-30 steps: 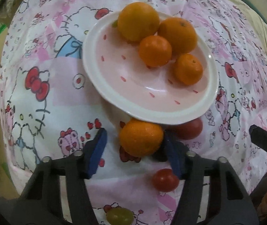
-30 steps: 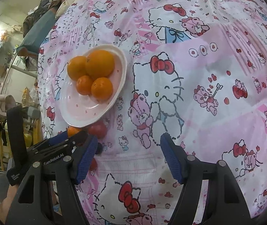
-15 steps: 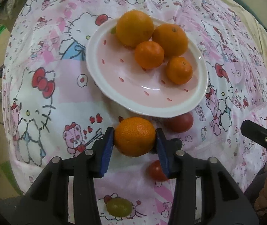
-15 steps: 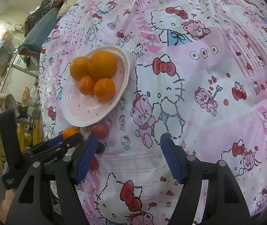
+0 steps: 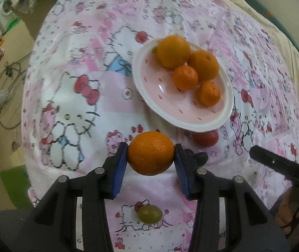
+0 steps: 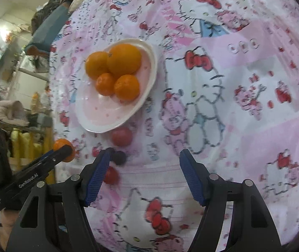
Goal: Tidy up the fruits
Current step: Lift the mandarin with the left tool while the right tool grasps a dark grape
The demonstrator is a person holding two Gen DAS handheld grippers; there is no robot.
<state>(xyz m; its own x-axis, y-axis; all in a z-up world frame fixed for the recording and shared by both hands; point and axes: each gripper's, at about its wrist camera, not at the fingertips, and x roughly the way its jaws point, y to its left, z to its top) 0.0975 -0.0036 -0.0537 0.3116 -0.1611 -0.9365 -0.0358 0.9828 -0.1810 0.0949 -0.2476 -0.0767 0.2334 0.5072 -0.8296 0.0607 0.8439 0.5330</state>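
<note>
Jaws of the left gripper are clamped on an orange, both blue pads pressed to its sides, the fruit lifted clear of the patterned cloth. Jaws of the right gripper stand apart and hold nothing. Landmark: the pink plate, which carries four oranges grouped at its far side. The held orange hangs just short of the plate's near rim, so the bare near half of the plate lies ahead of the left jaws and slightly to their right. A red tomato touches the plate's near rim; a green grape lies farther back from it. The likely next move carries the orange forward over the rim; the left hand is nearer.
</note>
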